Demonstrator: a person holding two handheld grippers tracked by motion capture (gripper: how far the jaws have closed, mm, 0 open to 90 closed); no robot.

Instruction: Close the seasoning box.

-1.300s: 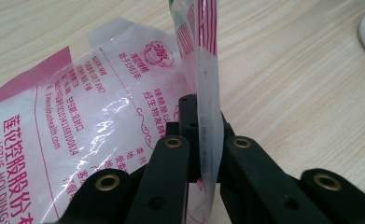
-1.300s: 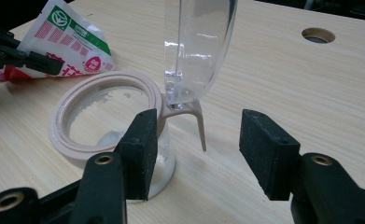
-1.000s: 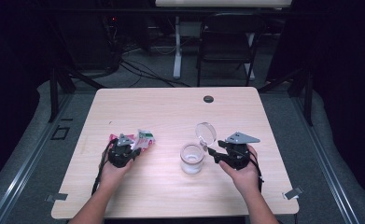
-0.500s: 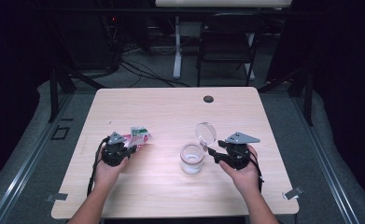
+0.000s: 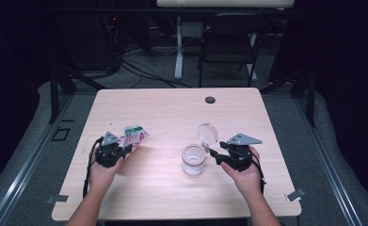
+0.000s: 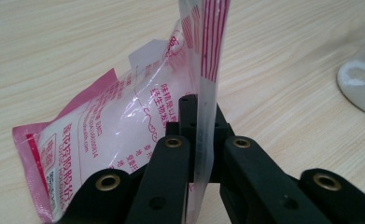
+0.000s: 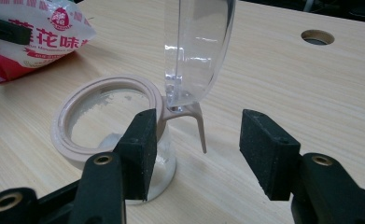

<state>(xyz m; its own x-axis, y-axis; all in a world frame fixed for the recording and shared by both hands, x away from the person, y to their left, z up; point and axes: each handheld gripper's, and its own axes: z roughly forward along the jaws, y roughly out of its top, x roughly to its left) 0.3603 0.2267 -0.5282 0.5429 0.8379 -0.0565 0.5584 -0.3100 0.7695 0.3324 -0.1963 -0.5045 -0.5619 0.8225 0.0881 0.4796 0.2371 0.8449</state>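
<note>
Wooden table (image 5: 172, 113), one, carrying everything. Progress, judged: jar (image 5: 193, 160) open already, hinged clear lid (image 5: 207, 134) flipped upright; pink-and-white powder pouch (image 5: 133, 137) gripped and lifted at its top edge, bottom apparently resting on the wood. Pour not yet begun, by the look of it: pouch well apart from jar, off to the left. Whitish residue or a little powder inside jar, amount hard to tell. Left to do, prob.: carry pouch over jar mouth, tip contents in, shut lid.

Left gripper (image 6: 199, 140) clamped tight on pouch's sealed edge. Right gripper (image 7: 196, 154) jaws spread wide, nothing pinched, left pad just beside jar rim, lid hinge tab between jaws.

Count, big to small: 1 table, 2 grippers, 1 pouch, 1 jar w/ 1 lid, 1 cable hole (image 5: 210, 100) near far edge.
</note>
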